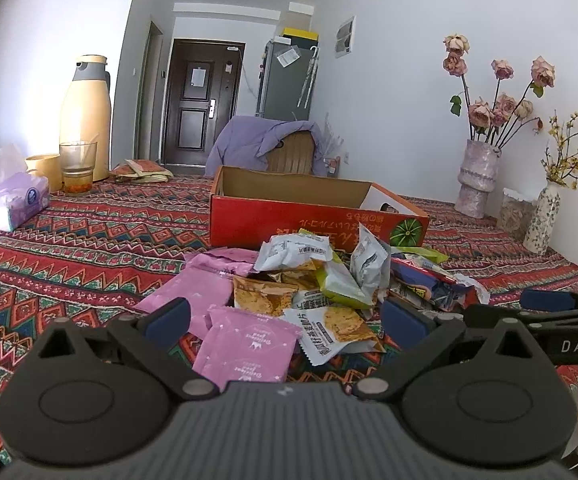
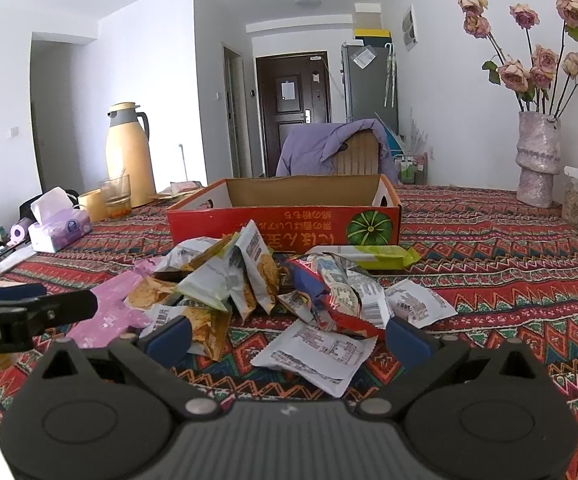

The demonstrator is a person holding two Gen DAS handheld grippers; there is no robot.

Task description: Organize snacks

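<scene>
A heap of snack packets (image 2: 265, 292) lies on the patterned tablecloth (image 2: 509, 264) just in front of an open red cardboard box (image 2: 285, 220), which looks empty from here; pink packets (image 1: 245, 344) sit at the left edge of the heap and a green one (image 2: 385, 257) lies beside the box's front right corner. The left gripper (image 1: 285, 320) and the right gripper (image 2: 287, 334) both hover on the near side of the heap with their fingers spread wide, gripping nothing. Left of the box stand a tissue box (image 1: 9, 204), a glass (image 1: 77, 166) and a yellow thermos (image 1: 85, 116); right of it stands a vase of dried roses (image 2: 537, 160).
</scene>
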